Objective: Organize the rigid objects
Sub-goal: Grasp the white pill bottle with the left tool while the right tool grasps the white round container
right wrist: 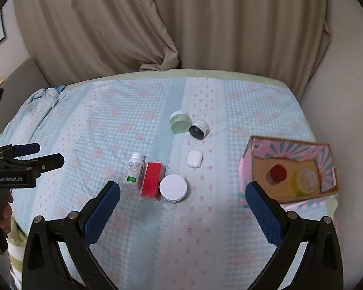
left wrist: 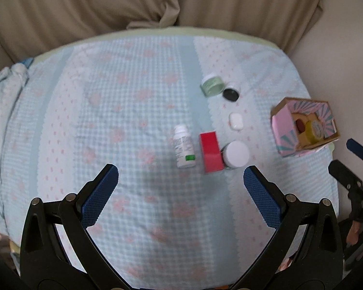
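Both the left claw [left wrist: 181, 186] and the right claw [right wrist: 182, 204] hang spread wide and empty over the bed [right wrist: 138, 217]. The right view alone looks squarely into the box [right wrist: 292, 169], showing its red-lidded jar [right wrist: 277, 172] and yellow jar [right wrist: 305, 178]; bottle [right wrist: 134, 170], red carton [right wrist: 153, 180] and white jar [right wrist: 173, 188] lie loose mid-bed.

Soft, dim indoor light, pretty mushy all over

Fisheye bends the bedspread [left wrist: 138, 111] edges hard from 9 to 3 o'clock, black vignette in the corners, faint shadows beside the red box [right wrist: 153, 180], no glare, slight blur everywhere.
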`<state>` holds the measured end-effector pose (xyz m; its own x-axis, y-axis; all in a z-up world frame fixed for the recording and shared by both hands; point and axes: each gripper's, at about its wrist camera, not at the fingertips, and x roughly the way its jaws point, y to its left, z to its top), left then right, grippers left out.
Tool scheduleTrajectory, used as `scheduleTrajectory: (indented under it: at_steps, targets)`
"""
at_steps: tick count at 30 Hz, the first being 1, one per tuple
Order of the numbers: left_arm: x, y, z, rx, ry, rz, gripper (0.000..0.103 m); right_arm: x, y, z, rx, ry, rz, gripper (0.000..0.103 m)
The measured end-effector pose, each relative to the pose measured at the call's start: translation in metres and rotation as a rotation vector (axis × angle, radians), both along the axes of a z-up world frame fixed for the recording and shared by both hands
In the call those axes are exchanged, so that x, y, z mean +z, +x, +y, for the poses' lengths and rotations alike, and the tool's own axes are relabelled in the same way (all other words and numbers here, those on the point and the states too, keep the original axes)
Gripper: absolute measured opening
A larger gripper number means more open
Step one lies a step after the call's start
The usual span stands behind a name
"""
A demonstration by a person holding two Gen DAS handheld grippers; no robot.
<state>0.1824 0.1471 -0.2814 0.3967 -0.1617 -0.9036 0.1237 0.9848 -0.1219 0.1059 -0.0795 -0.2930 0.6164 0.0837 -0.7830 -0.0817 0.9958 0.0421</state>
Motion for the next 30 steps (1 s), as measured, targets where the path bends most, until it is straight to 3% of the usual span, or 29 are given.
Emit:
scheduleTrajectory:
  at_steps: [8,15,23,25,30]
  targets:
    - [-0.089,0.041,-0.005,0.014,-0.059,0.149,0.102,-0.071,0.019,0.015,-0.024,-0.015,0.051,0.103]
    - [-0.155,0.074,-0.013,0.038,-0.027,0.257,0.102,-0.138,0.049,0.017,0.018,-0.067,0.127,0.103]
    - [-0.204,0.1,-0.029,0.024,0.026,0.328,0.1,-0.2,0.08,0.026,0.118,-0.135,0.199,0.103]
    - [-0.218,0.107,-0.035,0.022,0.048,0.354,0.092,-0.213,0.088,0.03,0.156,-0.163,0.216,0.103]
    - [-0.239,0.121,-0.037,0.055,0.048,0.402,0.089,-0.234,0.105,0.033,0.256,-0.171,0.261,0.103]
